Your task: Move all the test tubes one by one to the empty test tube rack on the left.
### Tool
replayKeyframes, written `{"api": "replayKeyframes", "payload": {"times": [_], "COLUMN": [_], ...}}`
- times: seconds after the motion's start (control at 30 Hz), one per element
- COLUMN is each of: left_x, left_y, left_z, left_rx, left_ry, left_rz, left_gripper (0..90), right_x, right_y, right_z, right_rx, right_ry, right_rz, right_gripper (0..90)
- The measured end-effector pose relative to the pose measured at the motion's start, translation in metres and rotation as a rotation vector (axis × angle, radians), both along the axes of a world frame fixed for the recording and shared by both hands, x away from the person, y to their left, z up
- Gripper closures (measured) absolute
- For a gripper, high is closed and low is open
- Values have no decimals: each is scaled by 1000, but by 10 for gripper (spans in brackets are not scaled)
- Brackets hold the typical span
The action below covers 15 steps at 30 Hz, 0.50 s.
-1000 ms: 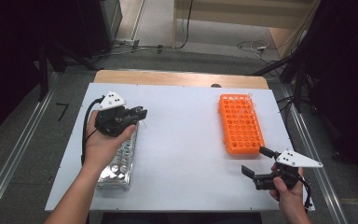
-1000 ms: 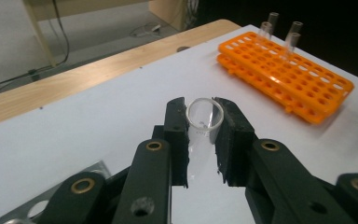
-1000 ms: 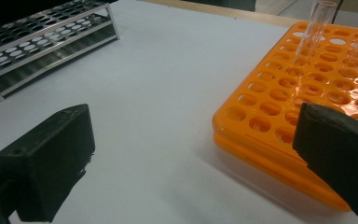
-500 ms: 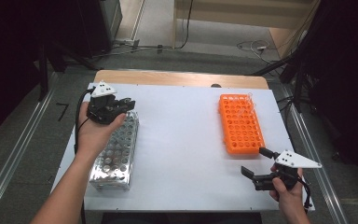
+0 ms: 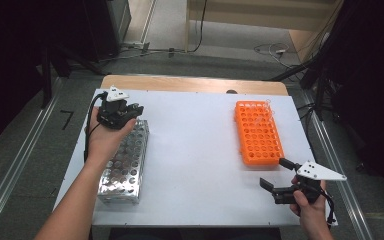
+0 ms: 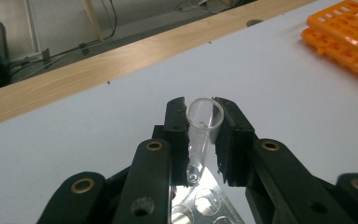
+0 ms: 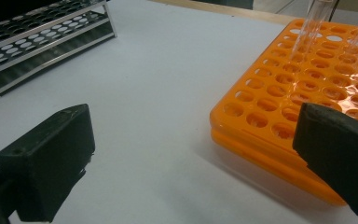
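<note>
Left gripper view, fingers (image 6: 177, 130) clamping clear tube (image 6: 202, 135)

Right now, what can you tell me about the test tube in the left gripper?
The test tube is small, clear and looks like plastic or glass, with an open round rim at the top and a rounded bottom. It looks empty. It stands roughly upright, tilted slightly, clamped between the two black jaws of the left gripper, whose pads press on its sides below the rim. Its lower end hangs just above the holes of the metal rack, at the rack's far end, not yet seated in one.
</note>
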<state>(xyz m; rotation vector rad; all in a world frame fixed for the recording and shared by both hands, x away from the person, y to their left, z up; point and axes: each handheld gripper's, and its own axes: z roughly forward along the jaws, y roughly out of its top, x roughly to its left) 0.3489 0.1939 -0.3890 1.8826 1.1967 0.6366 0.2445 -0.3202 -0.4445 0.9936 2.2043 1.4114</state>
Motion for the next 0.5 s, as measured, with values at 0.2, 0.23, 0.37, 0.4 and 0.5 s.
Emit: {"api": "replayKeyframes", "payload": {"times": [0.2, 0.23, 0.37, 0.4, 0.5], "left_x": [5, 6, 10, 11, 14], "left_y": [1, 1, -1, -2, -4], "left_z": [-11, -13, -20, -21, -24], "left_rx": [3, 4, 18, 18, 17], "left_ry": [37, 44, 65, 69, 84], "left_rz": [3, 4, -1, -2, -4], "left_gripper": [755, 756, 755, 755, 755], "right_x": [0, 0, 0, 0, 0], "right_y": [0, 0, 1, 1, 0], "right_z": [0, 0, 0, 0, 1], "right_rx": [0, 2, -1, -2, 5], "right_ry": [0, 0, -1, -3, 1], "right_rz": [-2, -2, -1, -1, -3], "right_gripper": [0, 0, 0, 0, 0]}}
